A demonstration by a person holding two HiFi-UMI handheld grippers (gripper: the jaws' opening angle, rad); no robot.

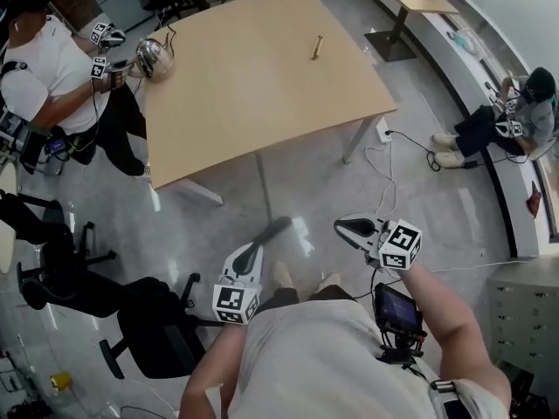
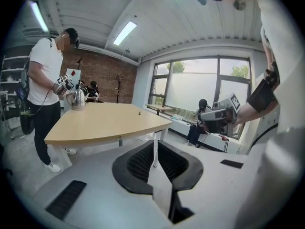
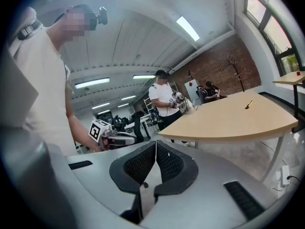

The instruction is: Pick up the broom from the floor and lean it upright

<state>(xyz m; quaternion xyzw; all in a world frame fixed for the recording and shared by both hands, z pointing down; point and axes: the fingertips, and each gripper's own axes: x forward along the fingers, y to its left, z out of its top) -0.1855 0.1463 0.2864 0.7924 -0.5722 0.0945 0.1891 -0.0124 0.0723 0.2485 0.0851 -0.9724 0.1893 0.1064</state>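
Note:
No broom shows in any view. In the head view my left gripper [image 1: 279, 226] is held out in front of my body at the lower middle, its dark jaws blurred and pointing up-right towards the table. My right gripper [image 1: 341, 226] hovers just to its right, jaws pointing left. In the left gripper view the left gripper [image 2: 155, 145] has its ribbed black pads drawn together to a thin slit, nothing between them. In the right gripper view the right gripper [image 3: 156, 145] has its pads meeting, also empty. Each gripper sees the other: the right gripper [image 2: 206, 115] and the left gripper [image 3: 120, 138].
A large wooden table [image 1: 262, 85] stands ahead with a small brass object [image 1: 317, 47] on it. A person at its left end holds a metal kettle [image 1: 154, 58]. Black office chairs [image 1: 148, 326] stand at my left. Cables [image 1: 384, 177] trail on the floor; a seated person [image 1: 515, 112] is at the right.

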